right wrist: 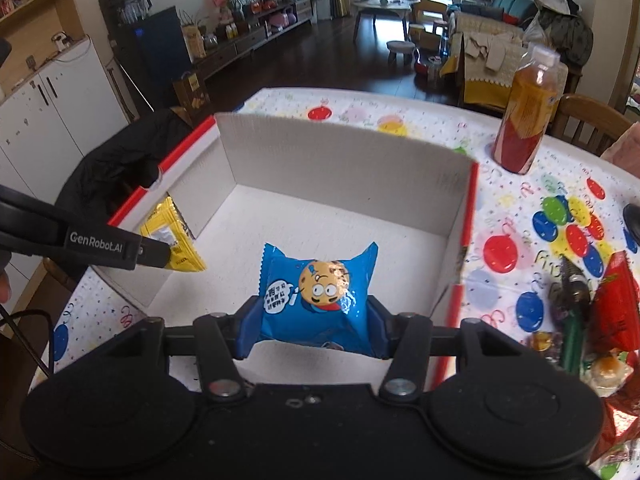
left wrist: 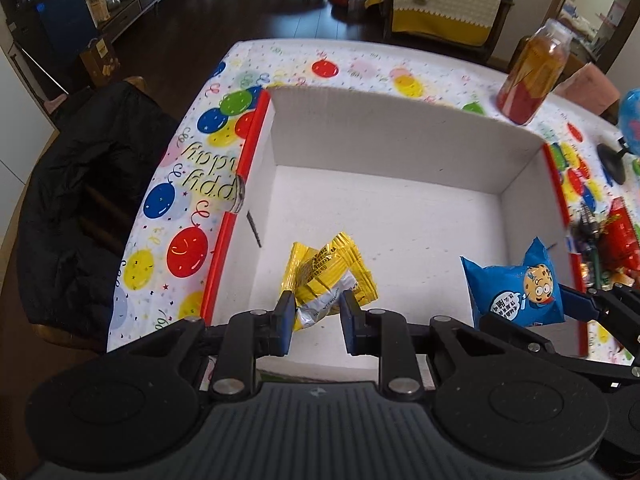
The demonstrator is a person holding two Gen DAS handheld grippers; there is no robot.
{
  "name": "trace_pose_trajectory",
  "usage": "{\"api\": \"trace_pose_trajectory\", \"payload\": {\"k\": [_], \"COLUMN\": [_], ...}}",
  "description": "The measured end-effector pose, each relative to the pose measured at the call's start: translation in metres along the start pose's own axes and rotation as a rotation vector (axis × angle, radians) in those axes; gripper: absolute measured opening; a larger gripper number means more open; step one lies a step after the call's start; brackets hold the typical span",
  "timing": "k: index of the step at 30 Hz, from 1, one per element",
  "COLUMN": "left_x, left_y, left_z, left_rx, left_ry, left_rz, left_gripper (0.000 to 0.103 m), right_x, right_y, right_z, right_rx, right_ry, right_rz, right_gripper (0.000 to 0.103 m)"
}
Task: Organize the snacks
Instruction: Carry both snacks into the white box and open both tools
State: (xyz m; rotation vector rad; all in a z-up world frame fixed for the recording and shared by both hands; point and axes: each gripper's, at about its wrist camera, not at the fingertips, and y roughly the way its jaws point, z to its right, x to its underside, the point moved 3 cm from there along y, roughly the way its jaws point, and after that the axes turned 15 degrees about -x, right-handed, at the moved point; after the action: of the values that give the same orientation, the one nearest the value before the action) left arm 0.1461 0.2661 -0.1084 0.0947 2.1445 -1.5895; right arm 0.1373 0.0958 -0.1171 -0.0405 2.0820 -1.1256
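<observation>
Snacks hang over the white cardboard box (left wrist: 384, 208) on the balloon-print tablecloth (left wrist: 176, 184). From the left wrist, the left gripper (left wrist: 316, 312) pinches yellow packets (left wrist: 328, 276) above the box floor; a blue cookie packet (left wrist: 516, 292) sits to its right. From the right wrist, the right gripper (right wrist: 312, 330) clamps that blue cookie packet (right wrist: 316, 296) over the box, a juice bottle (right wrist: 524, 116) beyond.

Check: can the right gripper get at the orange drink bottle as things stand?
Probably not yet. The right gripper is shut on the blue cookie packet, and the white box stands between it and the bottle.
</observation>
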Motion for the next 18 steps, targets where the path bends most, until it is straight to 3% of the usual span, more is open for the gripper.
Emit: {"api": "trace_pose_trajectory", "payload": {"k": [10,13,18], "left_x": [0.004,0.005,0.006], "left_y": [0.024,0.024,0.023], "left_z": [0.008,0.010,0.007], "left_rx": [-0.001,-0.002,0.006], "left_ry": [0.050,0.062,0.048], "left_rz": [-0.037,-0.035,-0.041], "left_gripper": [0.024,0.024,0.032], "right_x": [0.005,0.005,0.006], "right_y": [0.020,0.018,0.009], "right_z": [0.002,0.000,-0.002], "right_rx": [0.022,0.029,0.017], "right_ry": [0.043,0.044,0.055], "right_rz": [-0.035,-0.028,-0.012], "right_gripper": [0.056,0.065,0.070]}}
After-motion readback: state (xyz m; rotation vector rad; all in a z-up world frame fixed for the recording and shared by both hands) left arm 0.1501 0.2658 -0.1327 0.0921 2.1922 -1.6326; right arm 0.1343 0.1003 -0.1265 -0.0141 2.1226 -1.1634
